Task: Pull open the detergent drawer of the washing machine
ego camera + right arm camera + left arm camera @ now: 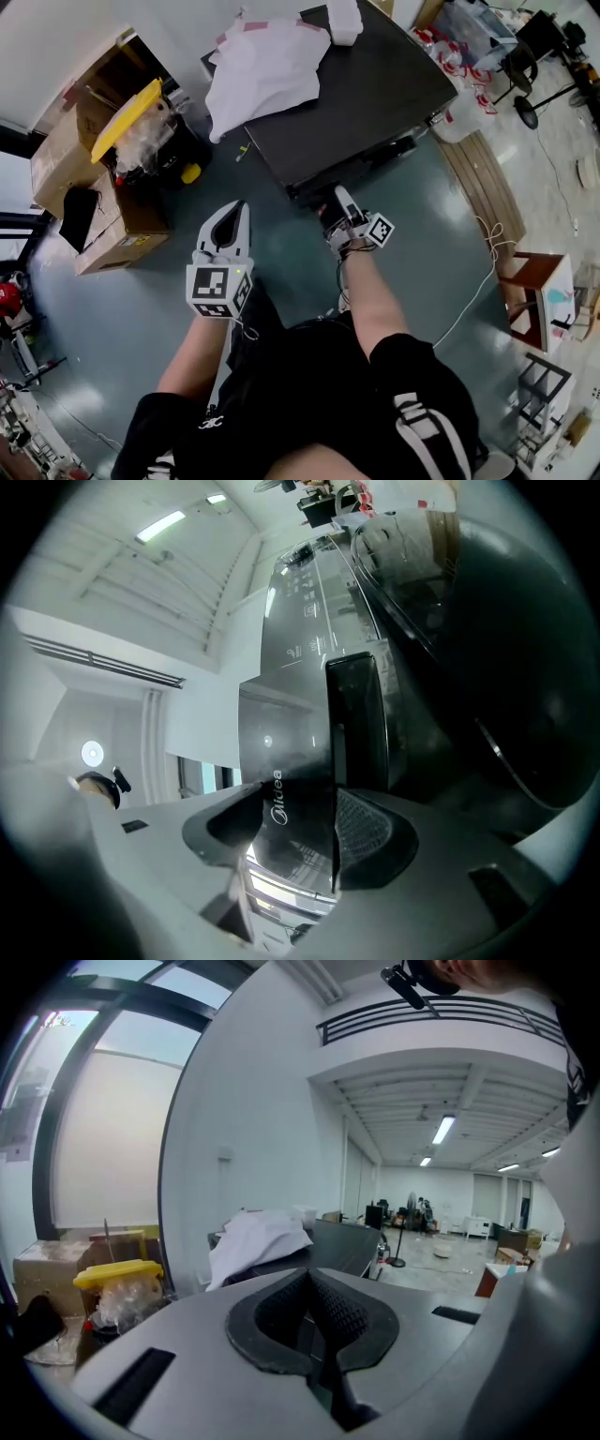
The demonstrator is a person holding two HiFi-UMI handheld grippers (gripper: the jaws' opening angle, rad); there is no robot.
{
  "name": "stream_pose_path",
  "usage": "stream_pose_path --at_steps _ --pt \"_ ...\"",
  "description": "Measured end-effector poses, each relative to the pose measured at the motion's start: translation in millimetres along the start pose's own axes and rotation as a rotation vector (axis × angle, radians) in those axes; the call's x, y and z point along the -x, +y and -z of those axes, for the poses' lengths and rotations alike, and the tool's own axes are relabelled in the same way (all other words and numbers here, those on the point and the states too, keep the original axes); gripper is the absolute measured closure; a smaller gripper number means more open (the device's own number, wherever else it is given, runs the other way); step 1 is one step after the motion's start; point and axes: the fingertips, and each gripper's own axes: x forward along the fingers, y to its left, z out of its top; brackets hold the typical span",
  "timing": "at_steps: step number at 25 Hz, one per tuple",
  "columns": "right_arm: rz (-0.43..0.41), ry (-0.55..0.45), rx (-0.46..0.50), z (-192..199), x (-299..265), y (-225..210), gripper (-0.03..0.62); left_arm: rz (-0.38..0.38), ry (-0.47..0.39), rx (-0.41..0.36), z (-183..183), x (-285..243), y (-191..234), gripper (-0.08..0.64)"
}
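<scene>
The detergent drawer (286,752) sits at the top front of the washing machine (375,84). Its glossy dark front panel stands edge-on between the jaws of the right gripper (319,817), which appear clenched on it, one pad on each face. That grip suits the task: with the panel pinched across its thickness, a straight pull away from the machine should bring the drawer out. How far out it already is I cannot tell. The right gripper view shows what the head view cannot: the panel itself, the grey control strip (300,602) beyond it and the dark round door (506,667) to one side. From above, the machine's overhanging top hides the drawer, and only the gripper's tip reaching under the front edge is visible. The left gripper (314,1297) hangs free beside the person's knee, jaws closed on nothing, probably kept clear because one hand is enough. Its view looks across the room past a white cloth (258,1241) heaped on the machine's top. The head view adds cardboard boxes (66,150) on the green floor (422,272).
</scene>
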Motion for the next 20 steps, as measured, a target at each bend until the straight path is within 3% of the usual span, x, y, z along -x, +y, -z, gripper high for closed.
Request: stream_pose_path --at_steps 6,20 --pt "0.011 0.004 -0.005 4 26 13 0.350 0.020 -0.015 0.027 -8 -3 -10 0.558" --pt "0.023 -0.054 0.010 6 91 38 0.350 0.098 -0.060 -0.042 -34 -5 -54 0.558"
